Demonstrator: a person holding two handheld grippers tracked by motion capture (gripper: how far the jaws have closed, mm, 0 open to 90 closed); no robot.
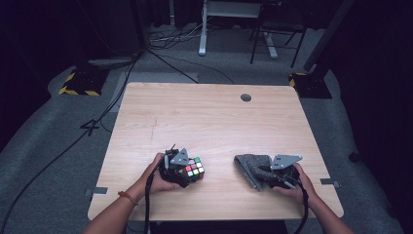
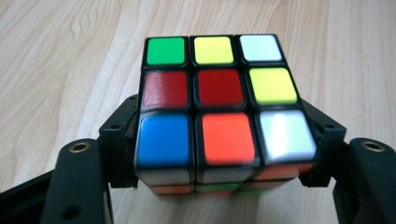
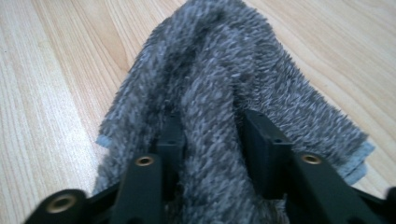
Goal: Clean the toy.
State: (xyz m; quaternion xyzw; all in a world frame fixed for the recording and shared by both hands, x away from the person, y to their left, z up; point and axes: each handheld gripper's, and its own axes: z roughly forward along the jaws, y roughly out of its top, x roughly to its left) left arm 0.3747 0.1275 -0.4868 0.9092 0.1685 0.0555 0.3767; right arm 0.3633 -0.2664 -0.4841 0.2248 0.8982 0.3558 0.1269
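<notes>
No text, label, brand, number or sign can be read anywhere: the cube (image 2: 219, 107) between the left claw's (image 2: 219, 158) jaws bears plain coloured stickers with no print, and the grey cloth (image 3: 224, 102) around the right claw (image 3: 210, 140) carries no tag or lettering
</notes>
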